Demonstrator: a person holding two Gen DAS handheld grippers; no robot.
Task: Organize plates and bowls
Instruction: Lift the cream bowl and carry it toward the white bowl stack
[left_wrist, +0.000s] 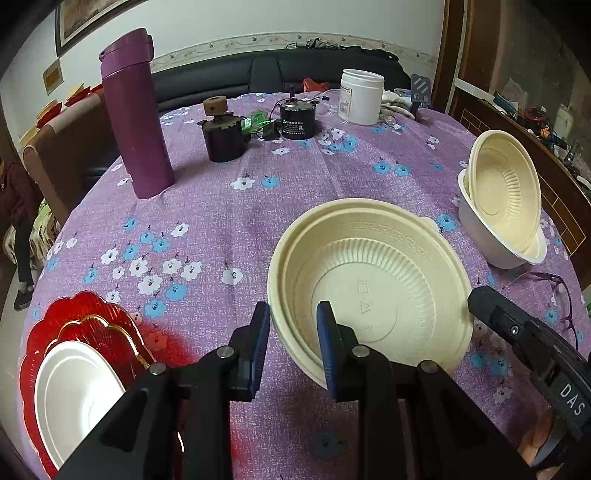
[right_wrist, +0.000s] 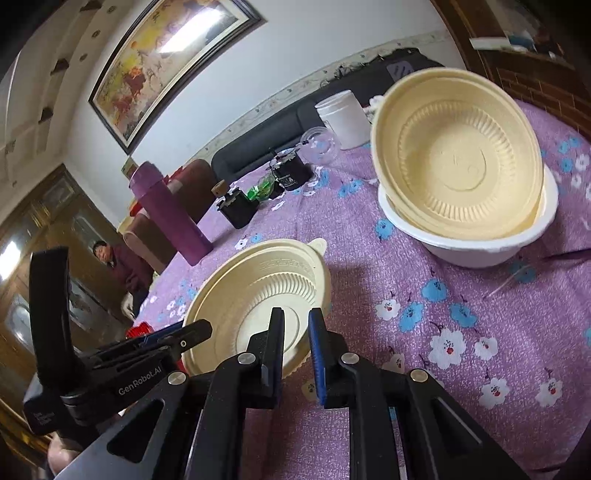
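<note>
A cream ribbed bowl (left_wrist: 369, 291), with a second rim nested under it, lies in front of me on the purple flowered cloth. My left gripper (left_wrist: 294, 314) is shut on its near left rim, one pad outside and one inside. My right gripper (right_wrist: 297, 321) is shut on the opposite rim of the same bowl (right_wrist: 258, 295); its black tip (left_wrist: 480, 299) shows at the bowl's right edge. Another cream bowl (left_wrist: 502, 195) leans tilted inside a white bowl (left_wrist: 491, 243) at the right. At the lower left a white plate (left_wrist: 74, 391) rests on red scalloped plates (left_wrist: 85, 314).
A tall purple flask (left_wrist: 136, 118) stands at the back left. Two small black motors (left_wrist: 225, 136) (left_wrist: 297, 122) and a white jar (left_wrist: 362, 96) stand at the back. Purple glasses (left_wrist: 561, 295) lie near the right edge. A dark sofa is behind; a person (right_wrist: 122, 266) sits left.
</note>
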